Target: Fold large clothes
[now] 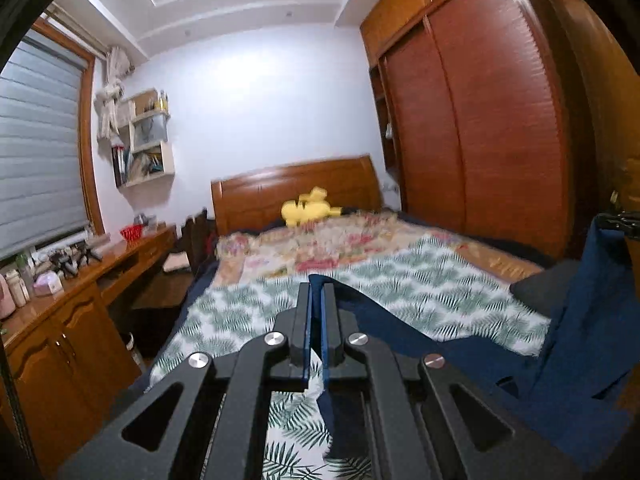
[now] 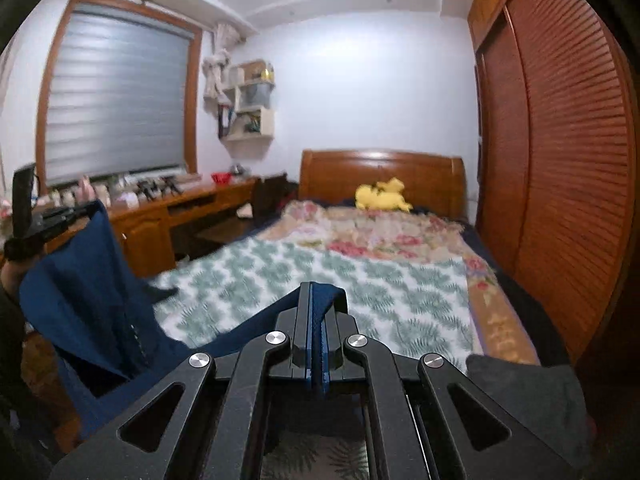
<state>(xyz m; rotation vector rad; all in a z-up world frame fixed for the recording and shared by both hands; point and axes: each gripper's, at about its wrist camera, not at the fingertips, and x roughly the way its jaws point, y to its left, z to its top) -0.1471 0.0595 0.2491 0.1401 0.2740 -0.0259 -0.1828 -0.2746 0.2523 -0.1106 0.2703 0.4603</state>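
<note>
We have the garment (image 1: pixel 580 320), a large navy piece, lifted off the bed (image 2: pixel 320 280) and hung between our two grippers. It sags in a long curve from one pinch to the other, and its lower folds trail toward the leaf-print cover, so we judge it soft, limp and fairly light, with no stiffness to hold a shape by itself. A line of small fasteners or stitching shows down one hanging edge in the right view; we cannot tell which.

The left gripper (image 1: pixel 318 292) is pressed together on a fold of the navy cloth, which pokes out past the tips. The right gripper (image 2: pixel 318 292) is likewise clamped on a bunched fold. Both pinches take only a small fold, so we reckon the cloth could slip if jerked. Better holds would be on a seam or hem at matching corners, where the fabric is doubled and grips surer.

Beyond the garment, a dark cushion (image 2: pixel 528 396) lies at the near right of the bed, and a yellow toy (image 1: pixel 306 210) sits by the headboard.
</note>
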